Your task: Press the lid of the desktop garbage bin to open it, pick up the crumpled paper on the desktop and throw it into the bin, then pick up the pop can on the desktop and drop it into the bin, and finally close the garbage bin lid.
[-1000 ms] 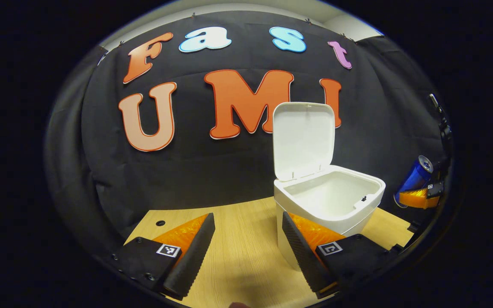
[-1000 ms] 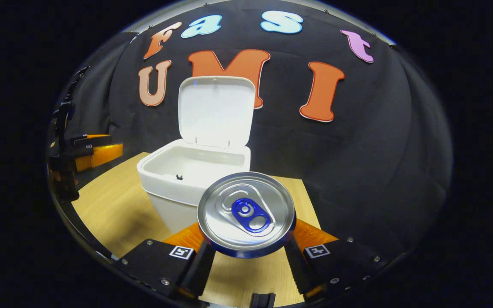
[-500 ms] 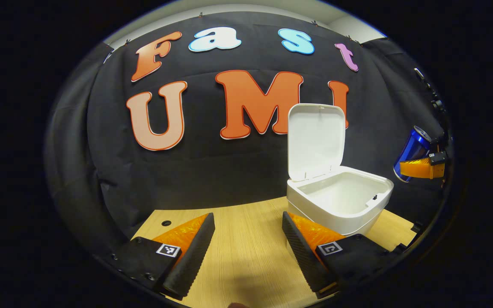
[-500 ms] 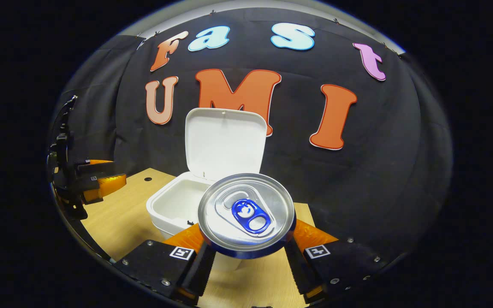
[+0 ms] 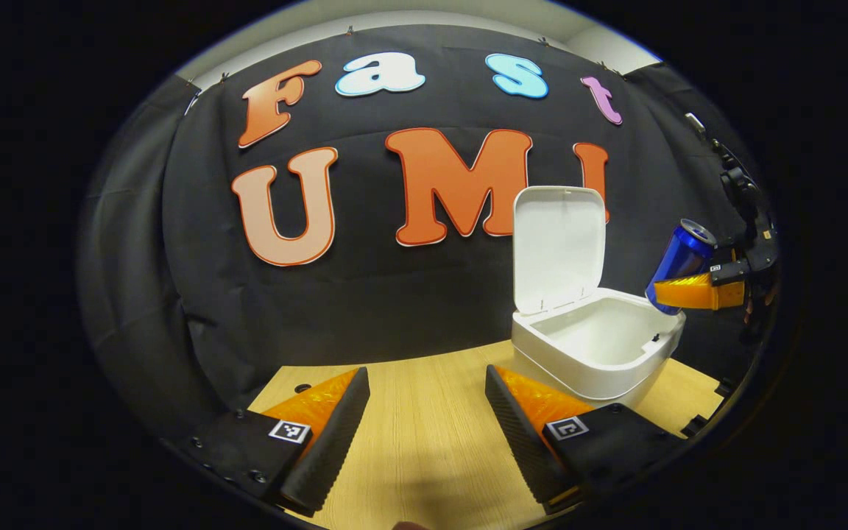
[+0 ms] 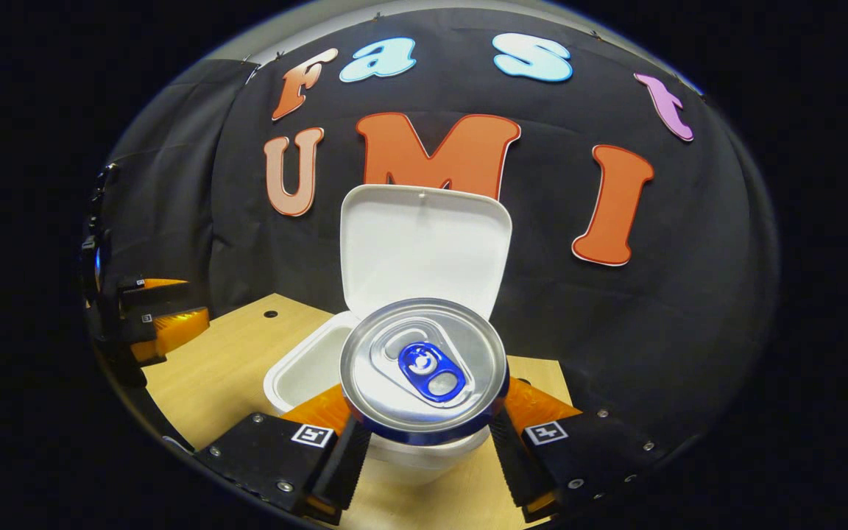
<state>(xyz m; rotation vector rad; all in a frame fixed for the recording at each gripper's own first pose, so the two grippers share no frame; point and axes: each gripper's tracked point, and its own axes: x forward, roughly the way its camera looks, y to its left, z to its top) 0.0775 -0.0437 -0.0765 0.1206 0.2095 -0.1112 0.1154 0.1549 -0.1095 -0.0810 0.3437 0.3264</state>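
In the left gripper view, your left hand-held gripper [image 5: 428, 423] was released, with its two fingers standing wide apart and nothing between them. It hung above the wooden counter [image 5: 431, 449]. The white garbage bin [image 5: 601, 353] stood on the counter ahead and to the right, close beside the right finger. Its lid [image 5: 558, 246] stood upright at the back, so the bin was open, and the part of the inside you could see looked white and bare. At the far right, your right hand-held gripper [image 5: 670, 293] held the pop can [image 5: 682, 258]. The can was blue, tilted, with its top up, and it was just above the right rim of the bin.

In the right gripper view, your right hand-held gripper [image 6: 424, 449] was clenched on the pop can [image 6: 424, 368]; both fingers pressed on its sides. The silver top of the can, with a blue tab, faced the camera and covered much of the bin's opening. The garbage bin [image 6: 306, 368] was directly behind and under the can, and the lid [image 6: 424, 246] stood upright behind it. The counter [image 6: 210, 368] showed to the left of the bin. At the far left edge, your left hand-held gripper [image 6: 166, 320] was above the counter, well apart from the bin. I could not see the crumpled paper clearly, so I cannot tell where it lay.
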